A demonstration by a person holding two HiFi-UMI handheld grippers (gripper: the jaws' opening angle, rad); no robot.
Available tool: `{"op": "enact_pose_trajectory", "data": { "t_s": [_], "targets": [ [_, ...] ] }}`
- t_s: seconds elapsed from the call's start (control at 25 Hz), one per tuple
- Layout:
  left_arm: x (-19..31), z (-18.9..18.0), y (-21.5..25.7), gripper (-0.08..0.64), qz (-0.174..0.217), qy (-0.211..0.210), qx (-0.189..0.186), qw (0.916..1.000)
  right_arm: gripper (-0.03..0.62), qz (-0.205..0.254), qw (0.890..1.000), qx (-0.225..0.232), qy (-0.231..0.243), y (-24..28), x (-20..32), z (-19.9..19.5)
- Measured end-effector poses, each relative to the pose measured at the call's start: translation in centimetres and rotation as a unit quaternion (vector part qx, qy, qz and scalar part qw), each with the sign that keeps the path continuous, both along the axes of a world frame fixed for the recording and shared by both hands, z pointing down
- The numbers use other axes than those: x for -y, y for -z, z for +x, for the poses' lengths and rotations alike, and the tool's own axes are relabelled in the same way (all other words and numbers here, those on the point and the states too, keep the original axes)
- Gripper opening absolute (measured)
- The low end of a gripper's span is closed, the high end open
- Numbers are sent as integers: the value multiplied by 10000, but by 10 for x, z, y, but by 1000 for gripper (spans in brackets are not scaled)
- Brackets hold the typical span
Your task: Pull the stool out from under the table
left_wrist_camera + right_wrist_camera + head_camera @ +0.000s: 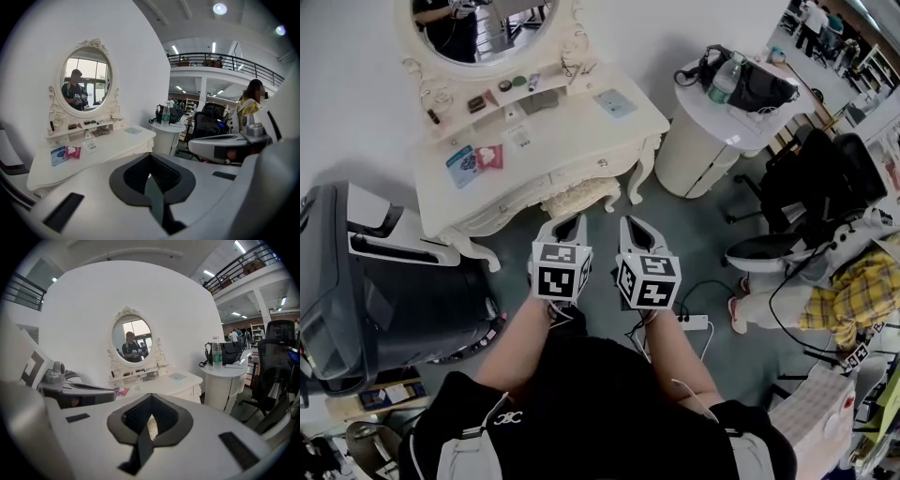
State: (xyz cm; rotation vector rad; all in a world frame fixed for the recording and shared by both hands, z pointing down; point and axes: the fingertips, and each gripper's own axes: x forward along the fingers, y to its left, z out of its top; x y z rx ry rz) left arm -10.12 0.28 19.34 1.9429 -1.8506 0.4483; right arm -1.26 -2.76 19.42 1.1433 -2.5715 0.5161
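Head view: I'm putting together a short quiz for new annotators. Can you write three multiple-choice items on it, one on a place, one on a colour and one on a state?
1. Where is the stool?
A. Tucked under the dressing table
B. Standing out on the open floor
C. Lying on top of it

2. What colour is the bag on the round side table?
A. Red
B. Black
C. Yellow

3. How do the jaws of the left gripper and the right gripper stand?
A. Wide apart
B. Clamped on the stool
C. Together, with nothing between them

Answers:
1. A: only the stool's cushion edge shows below the tabletop's front.
2. B: the bag is plainly black against the white tabletop.
3. C: each gripper view shows the jaw tips meeting, well short of the stool.
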Motion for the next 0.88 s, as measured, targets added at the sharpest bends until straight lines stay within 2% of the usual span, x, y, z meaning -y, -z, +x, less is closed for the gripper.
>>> {"op": "enact_pose_trajectory", "data": {
  "t_s": [0.28,0.52,0.8,0.88],
  "targets": [
    [21,-31,-37,2,-386,-128,-216,9989,3,-371,9991,-99,-157,-34,17,-30],
    [47,-51,-70,2,-611,-462,113,9970,3,-755,9954,-106,-588,-70,36,-40],
    [83,-70,-106,2,-1020,-846,-428,9903,3,-1179,9870,-95,-1092,-104,61,-49],
    [92,-75,-122,2,-1186,-937,-464,9874,3,-1285,9841,-76,-1220,-115,65,-49]
  ]
}}
